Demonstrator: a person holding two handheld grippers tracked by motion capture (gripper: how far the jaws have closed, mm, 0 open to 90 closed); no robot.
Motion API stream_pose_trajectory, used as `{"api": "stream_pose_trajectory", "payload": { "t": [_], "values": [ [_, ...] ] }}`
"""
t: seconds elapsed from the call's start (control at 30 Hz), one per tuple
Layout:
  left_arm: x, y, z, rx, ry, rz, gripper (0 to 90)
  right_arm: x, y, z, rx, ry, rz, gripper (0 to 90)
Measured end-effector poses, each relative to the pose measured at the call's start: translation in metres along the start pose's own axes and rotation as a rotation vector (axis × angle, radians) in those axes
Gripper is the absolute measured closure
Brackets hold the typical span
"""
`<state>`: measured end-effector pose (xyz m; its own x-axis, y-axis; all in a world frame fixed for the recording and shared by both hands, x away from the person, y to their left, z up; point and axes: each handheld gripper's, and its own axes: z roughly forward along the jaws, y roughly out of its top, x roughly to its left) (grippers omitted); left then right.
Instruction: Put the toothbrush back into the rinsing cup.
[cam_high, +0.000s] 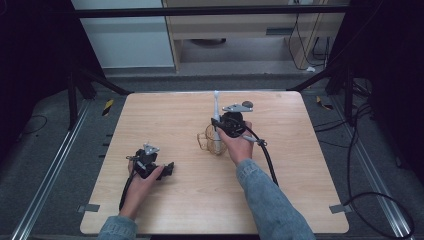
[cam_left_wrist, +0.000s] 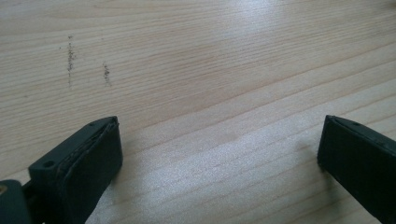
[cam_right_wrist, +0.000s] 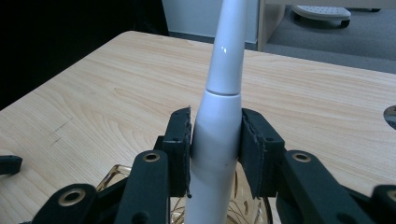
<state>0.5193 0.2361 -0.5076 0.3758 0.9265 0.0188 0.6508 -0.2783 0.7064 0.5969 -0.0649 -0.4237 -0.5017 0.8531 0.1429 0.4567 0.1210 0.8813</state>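
Broadly, one wooden table (cam_high: 190, 200) carries everything, and the person's two forearms come in from its six o'clock edge.

Next in size are the two hand-held grippers. Toward seven o'clock from the table's centre, the left gripper (cam_high: 167, 170) lies low on the wood, well apart from the other things. In the left gripper view its two black jaws stand wide apart with only bare wood grain between them, so it is open and holds nothing. Just to the one o'clock side of centre, the right gripper (cam_right_wrist: 215, 151) is closed on the white electric toothbrush (cam_right_wrist: 219, 140). In the right gripper view its pads (cam_right_wrist: 180, 149) press the thick lower body of the brush from both sides.

There is one toothbrush. Its long axis runs nearly upright, tilted a little, so that in the high view it reads as a slim pale line pointing toward twelve o'clock, away from the person. The narrow neck is the far, upper end; the broad base goes down into the cup.

Smallest, there is one amber glass cup (cam_high: 209, 141), standing near the table's centre, directly under the right gripper and at nine o'clock from the right hand (cam_high: 240, 145).
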Motion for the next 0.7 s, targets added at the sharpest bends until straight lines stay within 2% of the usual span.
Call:
{"api": "stream_pose_trajectory", "payload": {
  "t": [0.27, 0.7],
  "values": [
    [0.0, 0.0, 0.0, 0.0, 0.0, 0.0, 0.0, 0.0, 0.001, -0.002, -0.004, 0.002, 0.002, 64.6],
    [0.0, 0.0, 0.0, 0.0, 0.0, 0.0, 0.0, 0.0, 0.004, -0.011, -0.004, 0.002, -0.011, 57.8]
  ]
}}
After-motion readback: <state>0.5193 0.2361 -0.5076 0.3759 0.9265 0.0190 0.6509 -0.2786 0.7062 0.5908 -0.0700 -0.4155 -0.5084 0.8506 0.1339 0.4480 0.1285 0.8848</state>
